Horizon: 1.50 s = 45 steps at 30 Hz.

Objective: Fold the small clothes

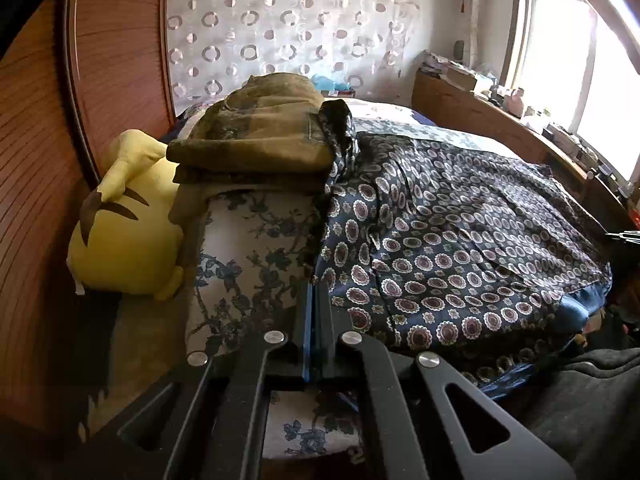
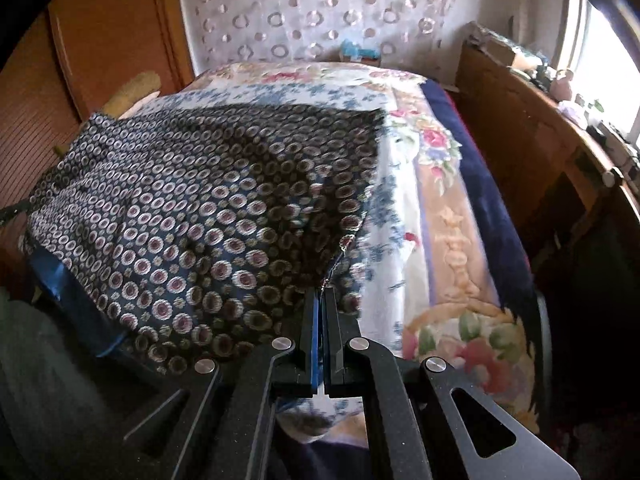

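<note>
A dark blue garment (image 1: pixel 460 240) printed with round medallions lies spread on the bed. In the left wrist view my left gripper (image 1: pixel 315 282) is shut, its tips at the garment's left edge and pinching the cloth there. The right wrist view shows the same garment (image 2: pixel 192 208) filling the left half of the bed. My right gripper (image 2: pixel 322 289) is shut on its near right corner, and the cloth rises in a small peak to the tips. A blue lining (image 2: pixel 60 280) shows along the garment's near left edge.
A folded olive-brown stack of clothes (image 1: pixel 256 136) sits on a floral pillow (image 1: pixel 256 248), with a yellow plush toy (image 1: pixel 124 224) beside it against the wooden headboard (image 1: pixel 40 200). A flowered blanket (image 2: pixel 452 240) covers the bed's right side. A cluttered wooden shelf (image 2: pixel 540 152) runs under the window.
</note>
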Tool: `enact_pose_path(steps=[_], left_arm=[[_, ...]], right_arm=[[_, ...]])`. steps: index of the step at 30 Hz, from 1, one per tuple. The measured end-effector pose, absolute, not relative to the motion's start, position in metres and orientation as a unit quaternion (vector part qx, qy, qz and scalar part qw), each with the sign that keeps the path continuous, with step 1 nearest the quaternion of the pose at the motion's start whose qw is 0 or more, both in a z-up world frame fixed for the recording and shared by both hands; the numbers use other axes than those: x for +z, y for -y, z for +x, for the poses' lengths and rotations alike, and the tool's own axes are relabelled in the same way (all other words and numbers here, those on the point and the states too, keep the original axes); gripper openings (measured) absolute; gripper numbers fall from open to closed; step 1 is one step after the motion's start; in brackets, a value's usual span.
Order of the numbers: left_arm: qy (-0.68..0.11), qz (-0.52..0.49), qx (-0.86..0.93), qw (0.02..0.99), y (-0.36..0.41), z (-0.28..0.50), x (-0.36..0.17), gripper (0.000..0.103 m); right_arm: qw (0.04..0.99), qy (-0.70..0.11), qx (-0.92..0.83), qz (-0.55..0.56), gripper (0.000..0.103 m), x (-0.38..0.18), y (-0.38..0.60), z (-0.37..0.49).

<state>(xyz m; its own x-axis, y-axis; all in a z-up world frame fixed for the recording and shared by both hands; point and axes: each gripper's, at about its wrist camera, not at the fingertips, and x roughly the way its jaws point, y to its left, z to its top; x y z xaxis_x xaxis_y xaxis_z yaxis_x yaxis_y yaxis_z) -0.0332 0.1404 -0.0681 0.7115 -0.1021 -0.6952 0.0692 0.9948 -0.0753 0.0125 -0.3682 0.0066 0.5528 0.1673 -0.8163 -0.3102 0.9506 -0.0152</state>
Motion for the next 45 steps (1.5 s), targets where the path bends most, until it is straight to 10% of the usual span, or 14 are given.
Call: enact_pose_path(steps=[6,9,16,37,45], left_arm=[[-0.353,-0.037,-0.060,0.933,-0.141,-0.035,-0.056,0.002],[-0.336,-0.037,-0.059,0.939,-0.142,-0.034,-0.046,0.023],[-0.306,-0.019,-0.070,0.949,-0.129,-0.007,-0.023,0.049],[-0.339,0.031,-0.079,0.937,-0.088,0.100,-0.031,0.049],[-0.373,0.041,-0.085,0.923,-0.094,0.141,-0.039,0.028]], right_arm=[[0.882,-0.448,0.121,-0.083,0.001,0.009,0.375,0.018],[0.895,-0.426,0.106,-0.076,0.002,0.018,0.381,0.016],[0.922,-0.367,0.096,-0.079,0.044,0.042,0.367,0.026],[0.883,-0.413,0.190,-0.120,0.044,-0.036,0.230,0.134],[0.883,-0.413,0.196,-0.111,0.047,-0.045,0.240,0.140]])
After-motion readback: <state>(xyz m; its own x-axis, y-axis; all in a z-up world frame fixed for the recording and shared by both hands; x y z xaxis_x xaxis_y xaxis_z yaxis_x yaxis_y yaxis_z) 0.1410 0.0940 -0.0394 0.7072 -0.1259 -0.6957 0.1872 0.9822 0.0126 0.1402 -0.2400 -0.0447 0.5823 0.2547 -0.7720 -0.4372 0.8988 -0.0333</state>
